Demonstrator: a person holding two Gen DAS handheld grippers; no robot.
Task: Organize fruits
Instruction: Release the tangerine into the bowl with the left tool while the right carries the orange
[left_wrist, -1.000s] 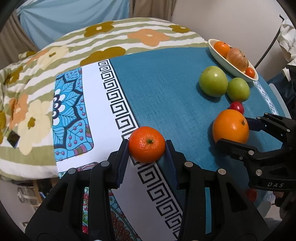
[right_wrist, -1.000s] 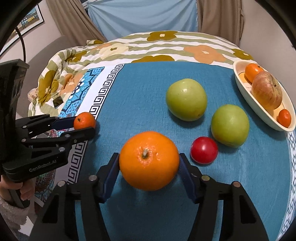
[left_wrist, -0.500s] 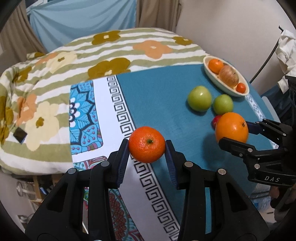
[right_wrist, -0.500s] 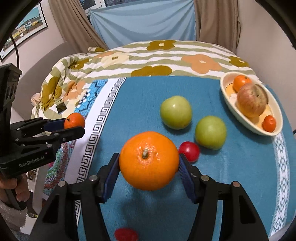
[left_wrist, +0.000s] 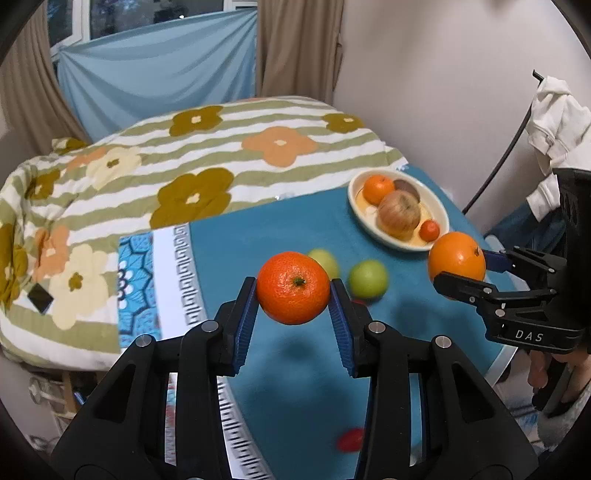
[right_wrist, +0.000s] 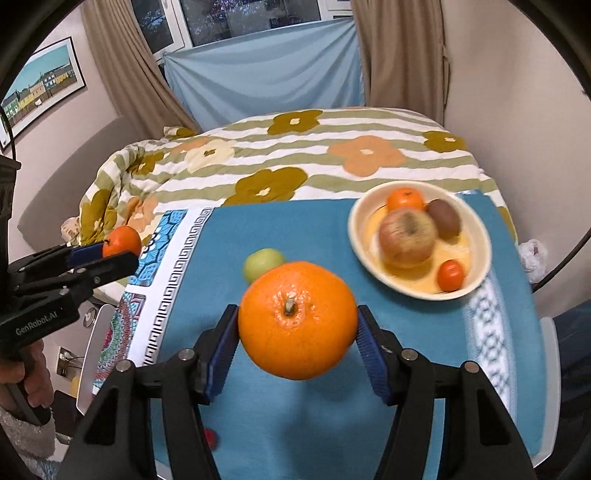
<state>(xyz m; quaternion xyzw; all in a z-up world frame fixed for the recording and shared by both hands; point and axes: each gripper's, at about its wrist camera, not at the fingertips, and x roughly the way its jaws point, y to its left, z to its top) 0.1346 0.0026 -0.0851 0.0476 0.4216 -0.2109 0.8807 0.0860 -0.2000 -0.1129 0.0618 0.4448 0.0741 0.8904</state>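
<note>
Both grippers carry fruit clear of the teal-cloth tabletop (right_wrist: 295, 229), prob heading for the oval cream bowl (right_wrist: 480, 236) where the sorted fruit already sits: a streaky red-yellow apple (right_wrist: 406, 236), a brown kiwi (right_wrist: 445, 218), a small mandarin & a tiny orange-red fruit. Left gripper (left_wrist: 293, 310): jaws pinch a small deep-orange mandarin (left_wrist: 293, 288) by its sides, stem facing the cam, fruit right at the blue pad tips. Right gripper (right_wrist: 297, 343): jaws pinch a big round orange (right_wrist: 297, 319) across its widest part, stem up twd cam, so it sits centred btwn the pads. Held high so they clear the loose green apples (left_wrist: 368, 278) & small red fruits left on the cloth below. Bowl lies ahead-right of both
</note>
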